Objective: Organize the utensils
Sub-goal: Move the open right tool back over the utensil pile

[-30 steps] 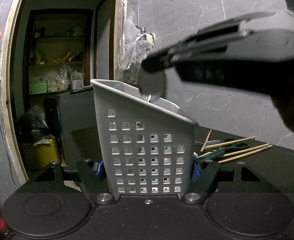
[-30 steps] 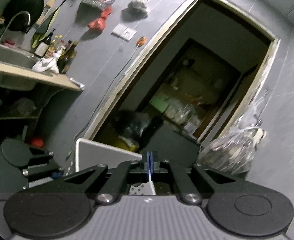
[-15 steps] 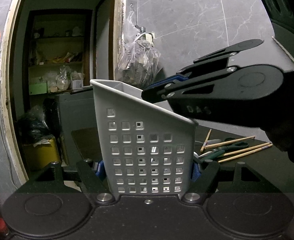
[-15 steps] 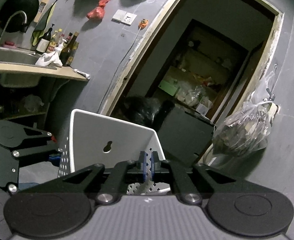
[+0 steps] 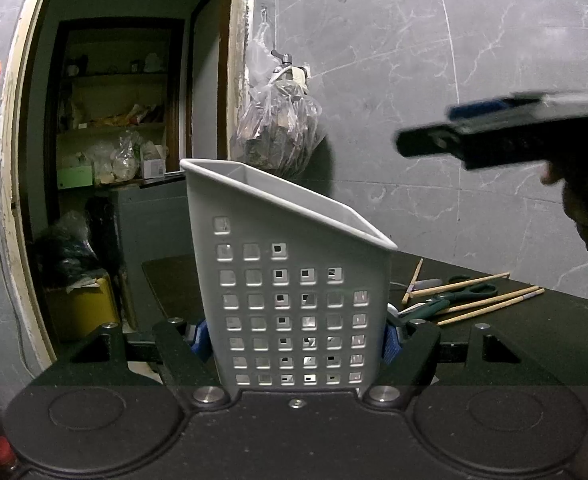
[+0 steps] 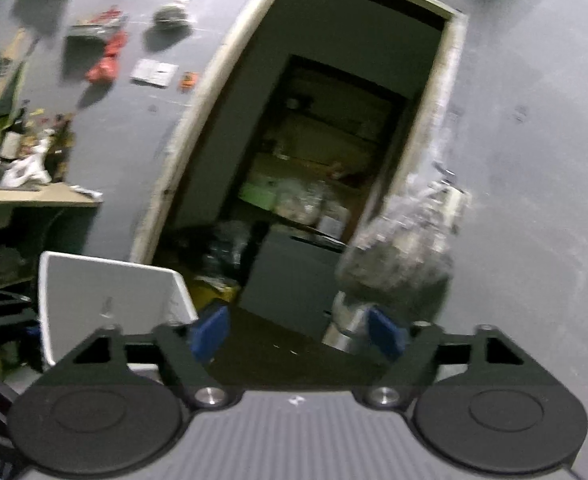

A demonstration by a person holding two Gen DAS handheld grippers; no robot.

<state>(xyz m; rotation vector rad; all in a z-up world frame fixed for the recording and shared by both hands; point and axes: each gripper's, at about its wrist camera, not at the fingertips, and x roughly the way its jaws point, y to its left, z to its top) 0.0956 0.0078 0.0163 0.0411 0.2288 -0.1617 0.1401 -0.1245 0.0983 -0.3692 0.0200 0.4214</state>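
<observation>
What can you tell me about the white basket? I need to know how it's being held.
The basket looks like pale grey-white plastic, with rows of square holes in its near wall and a rim that slopes down to the right. It stands upright on the dark table, clamped at its lower sides by the left gripper's blue-padded fingers. Its contents cannot be made out.

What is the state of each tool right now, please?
Left tool: closed on the white perforated caddy.
Right tool: jaws opening, nothing between them.
</observation>
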